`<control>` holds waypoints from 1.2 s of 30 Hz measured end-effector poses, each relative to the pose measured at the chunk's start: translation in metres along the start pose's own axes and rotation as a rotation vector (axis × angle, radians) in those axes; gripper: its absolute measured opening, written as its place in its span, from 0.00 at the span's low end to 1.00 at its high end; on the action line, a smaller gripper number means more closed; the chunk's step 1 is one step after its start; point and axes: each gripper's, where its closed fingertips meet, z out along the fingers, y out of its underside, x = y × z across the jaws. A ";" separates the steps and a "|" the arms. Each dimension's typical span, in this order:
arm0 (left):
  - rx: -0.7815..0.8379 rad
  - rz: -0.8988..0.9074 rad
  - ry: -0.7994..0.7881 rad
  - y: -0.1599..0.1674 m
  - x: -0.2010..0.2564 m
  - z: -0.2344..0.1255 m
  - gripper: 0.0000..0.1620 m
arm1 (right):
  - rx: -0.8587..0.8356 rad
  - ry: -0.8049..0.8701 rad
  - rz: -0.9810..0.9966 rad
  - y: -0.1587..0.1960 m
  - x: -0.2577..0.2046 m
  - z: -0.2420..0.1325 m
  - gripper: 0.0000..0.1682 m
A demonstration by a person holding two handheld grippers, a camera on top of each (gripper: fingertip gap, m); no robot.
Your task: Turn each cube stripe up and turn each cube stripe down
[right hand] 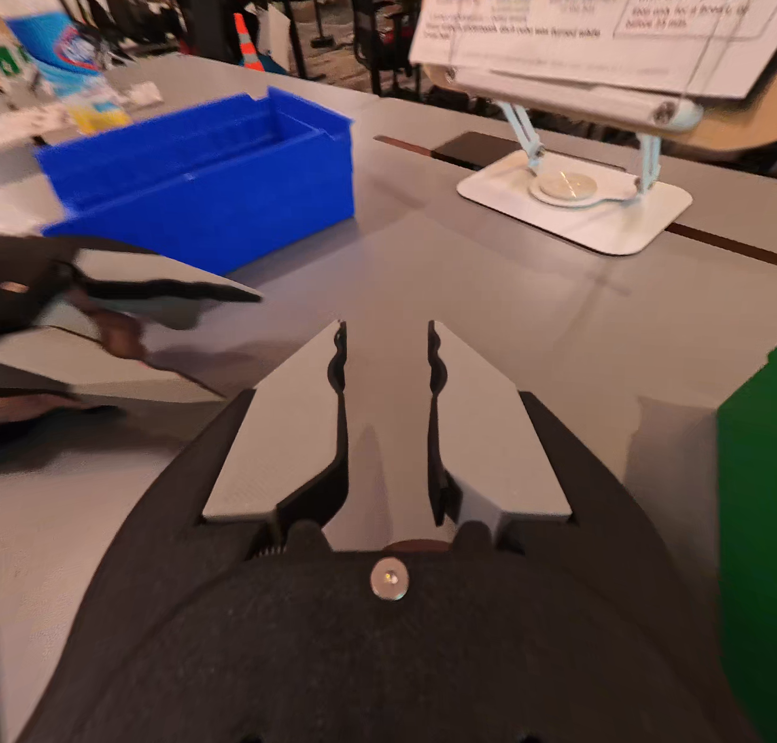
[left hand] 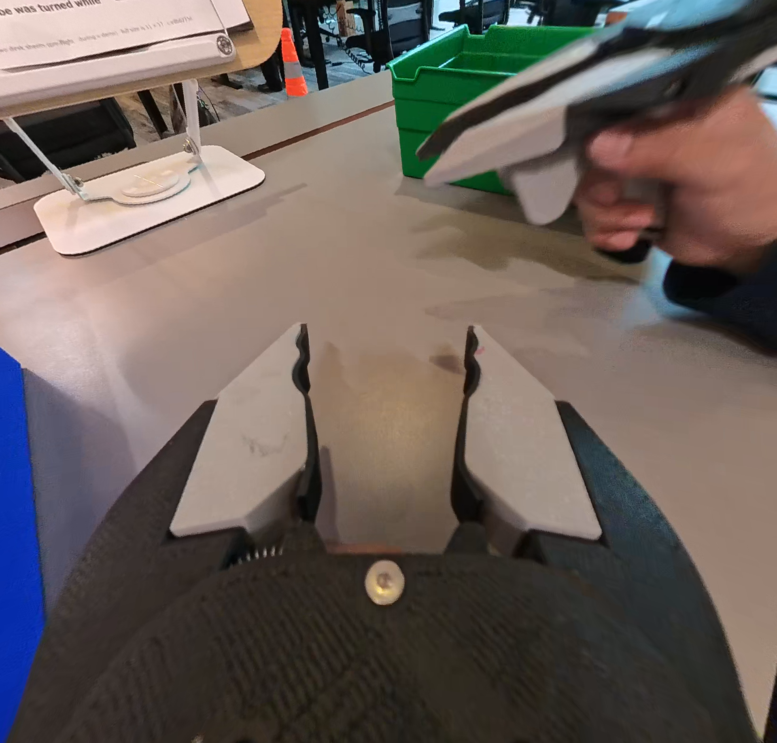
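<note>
1. My left claw (left hand: 386, 336) hovers low over the grey table (left hand: 336, 260), jaws wide, holding nothing.
2. My right claw (right hand: 387, 332) is level above the table, jaws apart and bare; my hand (left hand: 681, 189) grips its handle beside the green bin (left hand: 441, 92).
3. The blue bin (right hand: 202, 176) sits left of the white document stand (right hand: 576, 201).
4. No cube shows in either view, so I cannot tell where they are.

Item: cubes. You have none in either view. Any stripe cannot be told.
Item: blue bin (right hand: 210, 210). Open-topped and upright, upper left of your right view, floor hidden behind its near wall.
Item: green bin (left hand: 437, 92). Upright, upper right of your left view, inside hidden.
</note>
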 end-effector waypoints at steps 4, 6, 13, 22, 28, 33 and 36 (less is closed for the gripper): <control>-0.010 0.002 0.007 0.001 0.001 0.001 0.45 | -0.015 0.023 0.033 0.014 0.016 0.007 0.24; -0.026 0.008 0.018 0.003 0.003 0.003 0.44 | 0.036 0.008 0.086 0.010 0.019 0.000 0.25; -0.041 0.031 0.015 0.005 0.005 0.004 0.43 | 0.004 0.024 0.121 0.021 0.022 -0.013 0.30; -0.025 0.041 0.025 0.004 0.008 0.002 0.42 | 0.021 -0.064 0.239 0.028 0.016 -0.020 0.31; 0.003 0.023 0.054 -0.002 0.014 -0.007 0.43 | -0.013 -0.019 0.168 0.033 0.017 -0.018 0.32; 0.024 0.090 -0.022 -0.040 -0.003 -0.047 0.45 | -0.017 -0.010 0.158 0.033 0.018 -0.018 0.31; 0.063 0.086 -0.169 -0.065 -0.047 -0.096 0.37 | -0.004 -0.002 0.168 0.031 0.022 -0.020 0.30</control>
